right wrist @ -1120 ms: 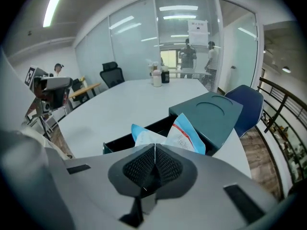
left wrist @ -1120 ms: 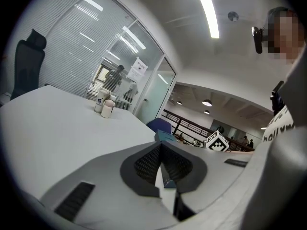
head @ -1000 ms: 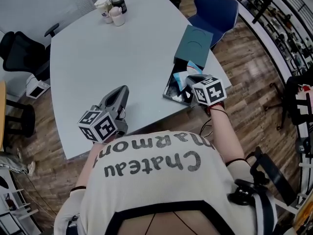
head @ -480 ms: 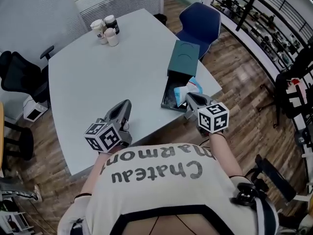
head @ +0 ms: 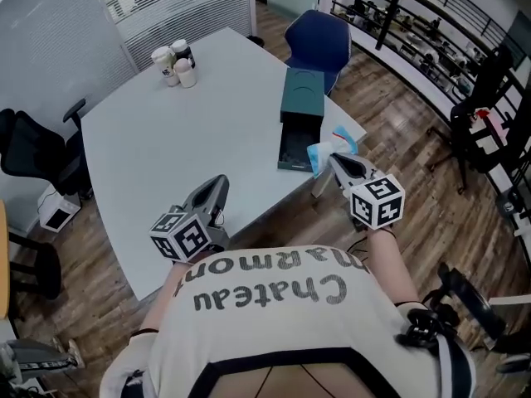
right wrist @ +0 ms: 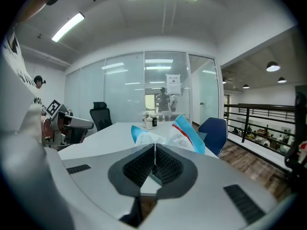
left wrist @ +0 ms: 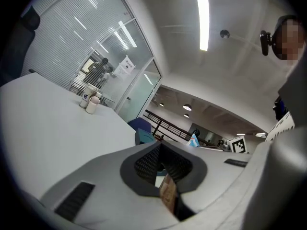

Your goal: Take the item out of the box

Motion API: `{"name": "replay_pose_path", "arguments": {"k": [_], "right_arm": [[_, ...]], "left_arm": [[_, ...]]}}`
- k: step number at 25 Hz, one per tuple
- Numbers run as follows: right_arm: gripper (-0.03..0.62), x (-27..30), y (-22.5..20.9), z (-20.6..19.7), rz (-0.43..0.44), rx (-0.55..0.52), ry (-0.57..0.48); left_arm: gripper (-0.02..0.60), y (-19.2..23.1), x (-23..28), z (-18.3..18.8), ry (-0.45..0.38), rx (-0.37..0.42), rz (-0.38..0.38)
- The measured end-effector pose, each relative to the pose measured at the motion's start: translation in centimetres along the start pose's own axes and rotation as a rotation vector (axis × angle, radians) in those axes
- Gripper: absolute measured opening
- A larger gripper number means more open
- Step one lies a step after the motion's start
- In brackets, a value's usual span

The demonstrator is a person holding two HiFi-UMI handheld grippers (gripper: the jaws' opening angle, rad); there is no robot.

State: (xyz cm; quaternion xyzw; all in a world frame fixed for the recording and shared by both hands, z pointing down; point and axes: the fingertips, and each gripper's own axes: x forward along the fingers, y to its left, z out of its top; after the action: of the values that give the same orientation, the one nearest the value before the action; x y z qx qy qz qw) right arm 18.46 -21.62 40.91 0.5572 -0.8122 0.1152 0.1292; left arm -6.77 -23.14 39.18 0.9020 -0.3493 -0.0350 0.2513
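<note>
now | step: item out, nearly done | right gripper (head: 333, 159) pinching the blue-white packet (head: 325, 148) just beside the open box (head: 294, 149) | left gripper (head: 218, 186) pressed together, empty | next: likely set packet on table (head: 191, 131), release

**Left gripper view.** At 6 o'clock is my left gripper (left wrist: 162, 159). I read its grey jaws as brought together, with nothing between the ribbed dark pads. The pale counter (left wrist: 57, 123) runs from 9 to 7 o'clock and carries a cluster of small containers (left wrist: 91, 101) toward 10 o'clock. Just above the jaws is a teal box (left wrist: 145, 137), with a blue chair (left wrist: 140, 125) behind it. Toward 4 o'clock, a blue-and-white packet (left wrist: 194, 140) sits near a marker cube (left wrist: 238, 145). At 12 o'clock is a ceiling light strip (left wrist: 203, 23). At 10 o'clock is a glass partition (left wrist: 120, 56), with a person (left wrist: 99, 71) behind it.
</note>
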Motion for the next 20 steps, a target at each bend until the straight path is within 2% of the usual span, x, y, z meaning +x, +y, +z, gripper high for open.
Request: {"name": "replay_pose_path", "arguments": {"k": [4,12,20], "right_arm": [[0.008,-2.8,2.9,1.1,-0.024,0.044,-0.064],[0.008,-7.6,12.2,0.7,-0.013,0.097,-0.147],[0.008,-11.8,19.3,-1.7,-0.078,0.136,-0.136]], "left_arm": [[0.014,0.2,-4.4,0.2,-0.03,0.006,-0.007],[0.012,0.8,-13.3,-0.6,-0.042,-0.009,-0.041],[0.013,-0.6,-19.5,-1.9,-0.003,0.017,-0.128]]}}
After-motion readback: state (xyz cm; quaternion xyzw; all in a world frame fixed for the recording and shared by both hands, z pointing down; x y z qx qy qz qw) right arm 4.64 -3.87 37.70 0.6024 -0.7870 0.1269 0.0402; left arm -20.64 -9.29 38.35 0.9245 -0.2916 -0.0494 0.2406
